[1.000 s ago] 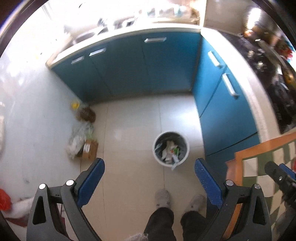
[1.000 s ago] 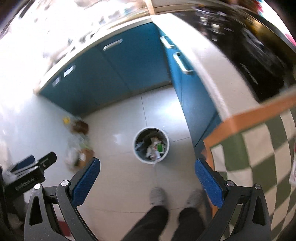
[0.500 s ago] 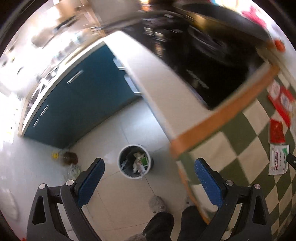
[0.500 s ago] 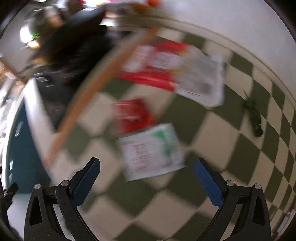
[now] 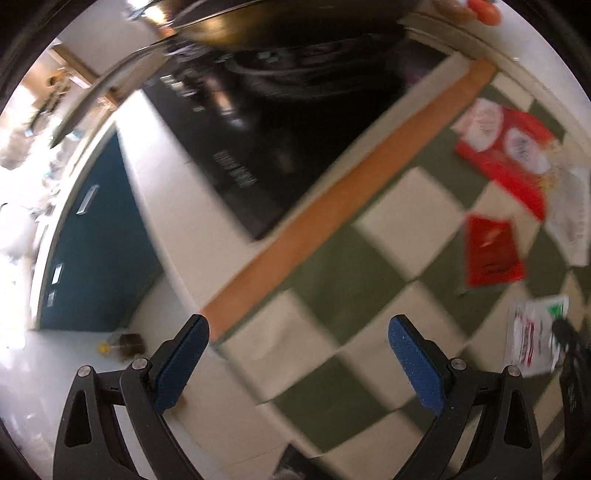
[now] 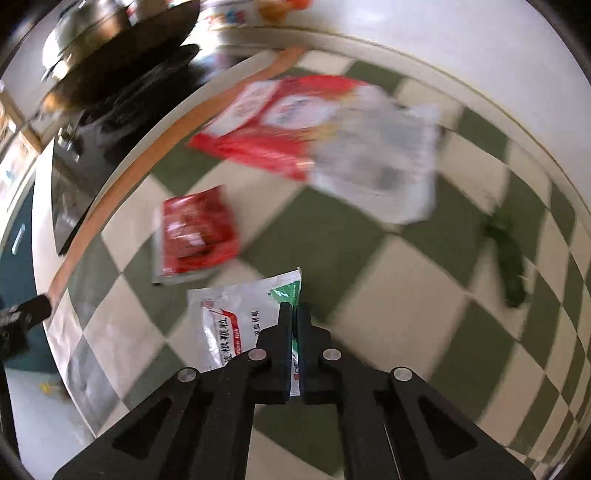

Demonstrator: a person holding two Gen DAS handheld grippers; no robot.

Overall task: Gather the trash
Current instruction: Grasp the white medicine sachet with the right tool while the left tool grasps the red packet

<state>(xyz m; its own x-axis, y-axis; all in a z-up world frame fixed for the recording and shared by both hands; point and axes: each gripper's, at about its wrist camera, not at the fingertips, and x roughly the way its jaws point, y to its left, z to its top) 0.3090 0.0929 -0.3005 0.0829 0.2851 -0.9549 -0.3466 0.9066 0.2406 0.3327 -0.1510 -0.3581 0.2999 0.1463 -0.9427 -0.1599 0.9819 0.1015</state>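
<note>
My right gripper (image 6: pixel 294 310) is shut on the edge of a white sachet (image 6: pixel 236 325) with red and green print, lying on the green-and-cream checkered cloth (image 6: pixel 406 280). The sachet also shows in the left wrist view (image 5: pixel 532 336) with the right gripper's tip on it. A small red packet (image 6: pixel 197 230) lies just beyond, also in the left wrist view (image 5: pixel 491 251). A large red-and-white bag (image 6: pixel 314 125) lies farther back. My left gripper (image 5: pixel 297 332) is open and empty above the cloth's near corner.
A dark green cucumber-like item (image 6: pixel 508 258) lies at the right of the cloth. A black cooktop (image 5: pixel 258 122) with a wok (image 5: pixel 277 22) sits beyond the cloth's orange border (image 5: pixel 351 177). Blue cabinets (image 5: pixel 92 251) and a bottle on the floor (image 5: pixel 127 345) are at left.
Both grippers swung from the floor bin up over the checkered cloth. My right gripper has gone from open to shut on the white sachet. The bin has left view.
</note>
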